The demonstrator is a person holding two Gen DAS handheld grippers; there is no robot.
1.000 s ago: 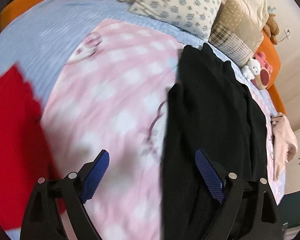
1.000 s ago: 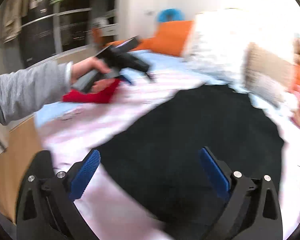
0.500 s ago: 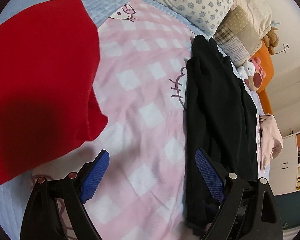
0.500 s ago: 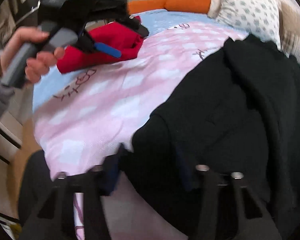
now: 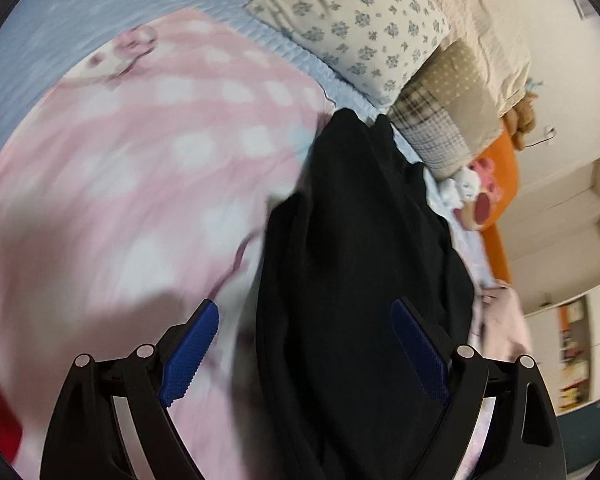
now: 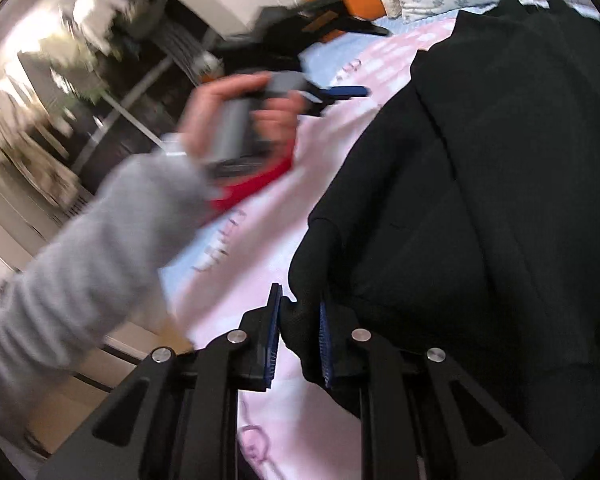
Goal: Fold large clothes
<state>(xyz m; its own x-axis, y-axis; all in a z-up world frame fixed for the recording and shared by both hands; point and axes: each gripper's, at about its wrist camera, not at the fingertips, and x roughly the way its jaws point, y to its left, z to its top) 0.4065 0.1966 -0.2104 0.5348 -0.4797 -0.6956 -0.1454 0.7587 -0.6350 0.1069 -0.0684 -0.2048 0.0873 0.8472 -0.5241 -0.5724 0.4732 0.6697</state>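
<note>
A large black garment (image 5: 360,260) lies spread on a pink checked blanket (image 5: 140,160) on the bed. My left gripper (image 5: 304,352) hovers open over the garment's near left edge, with nothing between its blue pads. In the right wrist view the same black garment (image 6: 500,160) fills the right side. My right gripper (image 6: 298,332) is closing its jaws, and a fold of the garment's near edge is pinched between the pads. A person's hand (image 6: 228,120) in a grey sleeve holds the left gripper's handle further back.
A red garment (image 6: 252,188) lies at the bed's left side, behind the hand. Pillows (image 5: 360,20) and a plush toy (image 5: 476,196) line the head of the bed. A pale pink garment (image 5: 504,320) lies beyond the black one.
My right gripper went from wide open to closed on the black garment's edge and came down. The left gripper swung from over the red garment back toward the black one.
</note>
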